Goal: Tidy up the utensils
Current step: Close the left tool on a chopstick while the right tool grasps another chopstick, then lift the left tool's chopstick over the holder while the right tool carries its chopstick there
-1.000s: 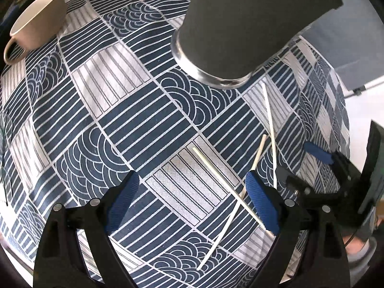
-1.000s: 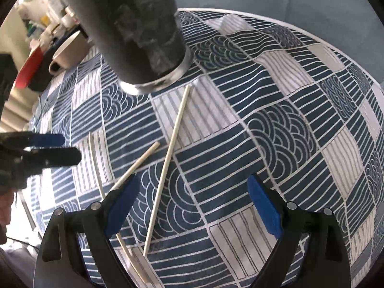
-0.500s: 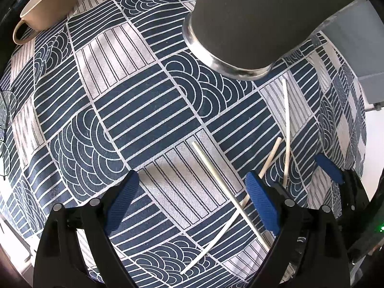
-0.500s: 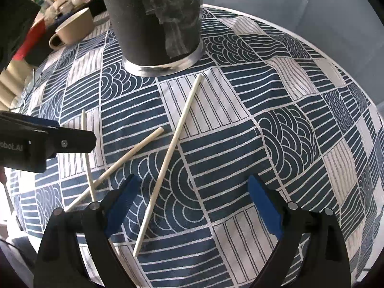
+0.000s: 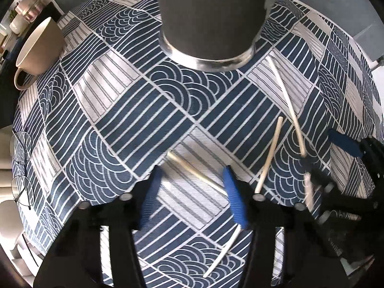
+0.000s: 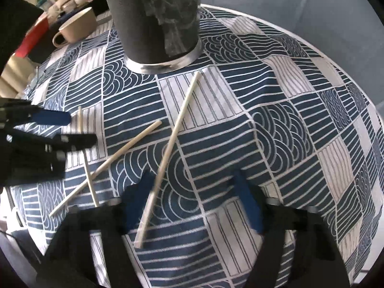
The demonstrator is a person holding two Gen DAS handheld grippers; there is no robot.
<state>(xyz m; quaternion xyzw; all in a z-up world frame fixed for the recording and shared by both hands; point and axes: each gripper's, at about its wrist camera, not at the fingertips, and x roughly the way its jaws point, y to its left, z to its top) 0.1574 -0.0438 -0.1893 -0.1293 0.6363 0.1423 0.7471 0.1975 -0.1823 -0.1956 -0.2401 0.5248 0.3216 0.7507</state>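
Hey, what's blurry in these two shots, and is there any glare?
Left wrist view: its own tongs are smeared by motion, as are the right tongs at the frame's right; the tablecloth stays sharp. Right wrist view: its closing tongs blur; window light washes out the holder.

3 chopsticks on the patterned cloth. 1 dark holder cup, 1 beige mug, 1 pr glasses.
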